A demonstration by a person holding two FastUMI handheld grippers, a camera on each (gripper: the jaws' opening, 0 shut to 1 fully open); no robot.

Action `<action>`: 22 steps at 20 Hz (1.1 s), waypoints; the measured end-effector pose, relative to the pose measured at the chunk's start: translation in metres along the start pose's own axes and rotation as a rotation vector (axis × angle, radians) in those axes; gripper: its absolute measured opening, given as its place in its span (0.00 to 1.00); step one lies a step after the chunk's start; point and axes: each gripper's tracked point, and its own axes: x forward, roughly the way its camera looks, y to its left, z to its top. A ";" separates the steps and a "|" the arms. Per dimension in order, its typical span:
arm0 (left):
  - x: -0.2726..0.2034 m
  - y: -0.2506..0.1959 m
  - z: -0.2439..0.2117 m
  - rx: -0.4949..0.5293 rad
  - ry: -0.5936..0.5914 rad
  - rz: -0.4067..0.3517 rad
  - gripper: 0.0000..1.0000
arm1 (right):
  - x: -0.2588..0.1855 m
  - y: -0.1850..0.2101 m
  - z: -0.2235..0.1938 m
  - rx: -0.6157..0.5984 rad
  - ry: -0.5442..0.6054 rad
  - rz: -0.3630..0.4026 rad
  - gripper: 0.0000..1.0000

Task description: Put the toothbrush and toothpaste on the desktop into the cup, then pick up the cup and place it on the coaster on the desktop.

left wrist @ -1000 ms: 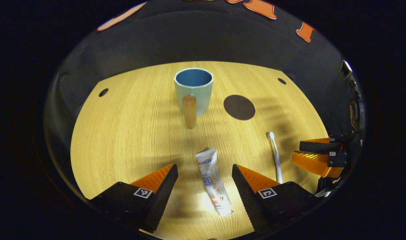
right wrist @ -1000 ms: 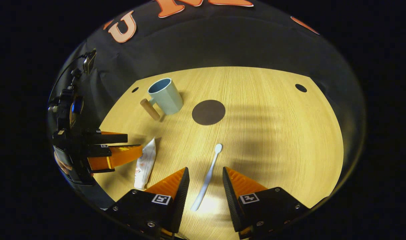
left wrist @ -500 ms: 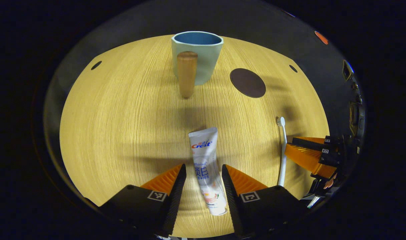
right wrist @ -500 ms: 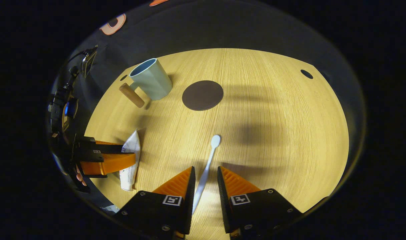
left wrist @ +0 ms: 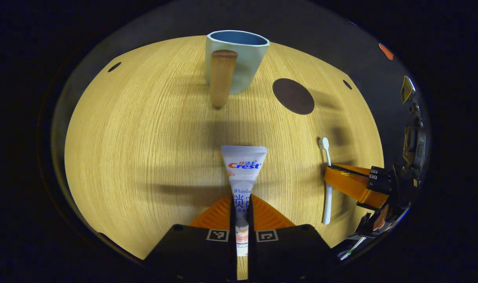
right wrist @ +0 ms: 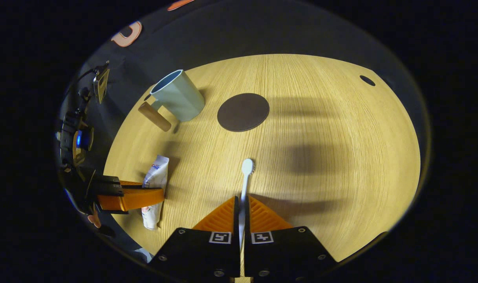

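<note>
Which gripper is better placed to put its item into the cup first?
Probably the left. The left gripper is shut on the toothpaste with the cup straight ahead. The right gripper, shut on the toothbrush, has the cup off to its left.

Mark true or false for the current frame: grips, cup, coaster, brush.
1. The left hand-held gripper is shut on the toothpaste. True.
2. The right hand-held gripper is open above the toothbrush. False: it is shut on the brush handle.
3. The cup stands on the coaster. False: it stands beside it, on the desk.
4. The cup is upright, and no brush or paste is in it. True.
5. The brush head points toward the hand-held gripper. False: the head points away from it.
</note>
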 end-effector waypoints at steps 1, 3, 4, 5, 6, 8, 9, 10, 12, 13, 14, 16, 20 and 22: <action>-0.001 0.001 0.005 0.016 -0.036 -0.004 0.11 | -0.002 0.000 0.002 0.003 -0.017 0.008 0.04; -0.003 0.001 0.017 0.044 -0.111 0.004 0.11 | -0.009 0.001 0.009 0.010 -0.057 0.020 0.04; -0.005 0.003 0.023 0.053 -0.145 0.010 0.10 | -0.015 0.000 0.014 0.009 -0.085 0.020 0.04; -0.008 0.004 0.029 0.060 -0.184 0.008 0.10 | -0.021 0.000 0.018 0.003 -0.111 0.019 0.04; -0.013 0.006 0.038 0.070 -0.229 0.009 0.10 | -0.027 0.002 0.023 0.000 -0.147 0.021 0.04; -0.019 0.008 0.047 0.080 -0.302 0.001 0.11 | -0.037 0.005 0.030 -0.012 -0.205 0.021 0.04; -0.018 0.011 0.052 0.089 -0.334 0.005 0.11 | -0.041 0.006 0.035 -0.010 -0.238 0.028 0.04; -0.021 0.018 0.059 0.090 -0.376 0.015 0.11 | -0.044 0.008 0.039 -0.007 -0.269 0.041 0.04; -0.027 0.030 0.069 0.068 -0.454 0.023 0.11 | -0.055 0.007 0.045 0.002 -0.319 0.044 0.04; -0.033 0.033 0.073 0.063 -0.493 0.025 0.11 | -0.059 0.007 0.047 -0.004 -0.342 0.045 0.04; -0.037 0.031 0.080 0.069 -0.534 0.021 0.10 | -0.062 0.008 0.049 -0.008 -0.364 0.048 0.04; -0.039 0.029 0.096 0.093 -0.599 0.021 0.10 | -0.068 0.014 0.052 -0.024 -0.399 0.058 0.04; -0.046 0.032 0.127 0.136 -0.754 0.020 0.11 | -0.076 0.019 0.058 -0.058 -0.468 0.055 0.04; -0.054 0.029 0.141 0.146 -0.828 0.009 0.10 | -0.083 0.019 0.064 -0.060 -0.499 0.065 0.04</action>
